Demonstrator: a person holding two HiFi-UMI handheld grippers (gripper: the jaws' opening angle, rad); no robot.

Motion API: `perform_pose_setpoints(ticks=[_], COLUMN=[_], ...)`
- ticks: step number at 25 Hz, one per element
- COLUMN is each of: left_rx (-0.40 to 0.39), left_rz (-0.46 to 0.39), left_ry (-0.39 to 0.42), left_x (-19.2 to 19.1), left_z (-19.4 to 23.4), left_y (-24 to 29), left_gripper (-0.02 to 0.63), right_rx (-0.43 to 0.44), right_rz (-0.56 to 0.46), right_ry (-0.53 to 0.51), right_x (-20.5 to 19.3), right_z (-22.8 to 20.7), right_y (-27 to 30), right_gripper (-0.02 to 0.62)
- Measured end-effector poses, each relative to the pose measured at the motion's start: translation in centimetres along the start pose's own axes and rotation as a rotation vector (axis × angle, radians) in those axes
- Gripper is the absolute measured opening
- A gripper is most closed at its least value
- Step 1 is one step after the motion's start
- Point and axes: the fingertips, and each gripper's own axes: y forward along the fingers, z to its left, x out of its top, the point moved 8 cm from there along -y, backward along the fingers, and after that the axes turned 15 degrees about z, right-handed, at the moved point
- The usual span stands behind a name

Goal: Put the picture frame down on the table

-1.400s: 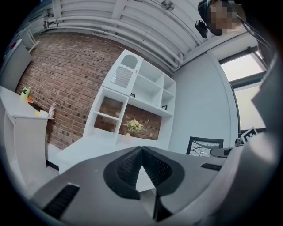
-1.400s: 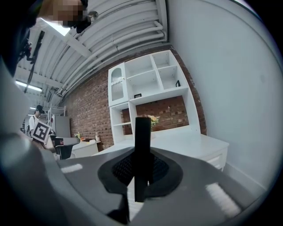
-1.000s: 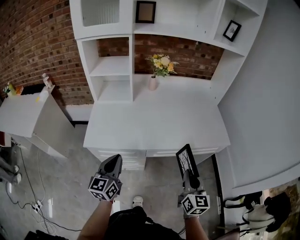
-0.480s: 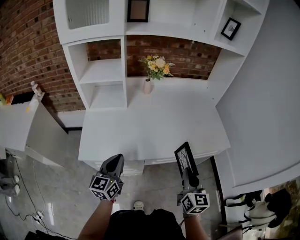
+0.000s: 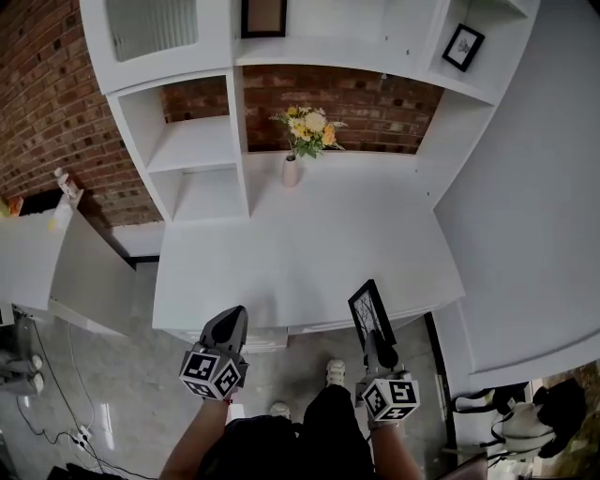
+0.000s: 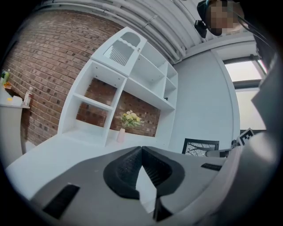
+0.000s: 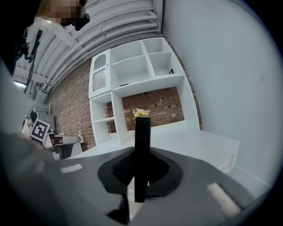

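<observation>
A black picture frame [image 5: 371,313] with a branch drawing stands upright in my right gripper [image 5: 375,345], which is shut on its lower edge. It hangs over the front right edge of the white table [image 5: 309,253]. In the right gripper view the picture frame [image 7: 142,154] shows edge-on as a dark bar between the jaws. My left gripper [image 5: 228,330] is shut and holds nothing, just short of the table's front left edge. From the left gripper view the picture frame [image 6: 201,147] appears at the right, and the left gripper [image 6: 142,150] has its jaws touching.
A vase of yellow flowers [image 5: 302,141] stands at the back of the table under white shelves [image 5: 192,141]. Two more framed pictures [image 5: 263,17] sit on upper shelves. A white wall [image 5: 534,187] closes the right side. A low white counter [image 5: 56,262] lies at left.
The view has drawn nearer to the table; both grippers now sit closer to its front edge. The frame stays held in the right gripper. A foot has stepped forward below.
</observation>
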Motion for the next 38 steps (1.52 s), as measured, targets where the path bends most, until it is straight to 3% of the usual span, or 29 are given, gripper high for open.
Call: perform_pose_setpoints(ticks=[14,38], left_rx=[0.079,0.165], left_rz=[-0.017,0.004], left_ry=[-0.025,-0.078], left_x=[2.9,3.3], left_z=[-0.9,-3.9], left_y=[6.8,14.7], left_gripper=[-0.003,-0.003], right_rx=[0.108,0.235], right_rz=[0.043,0.173], right_ry=[-0.079,-0.129], right_x=[5.0,5.5], right_z=[-5.7,-12.4], right_y=[7.8,15.9], right_gripper=[0.023,0.023])
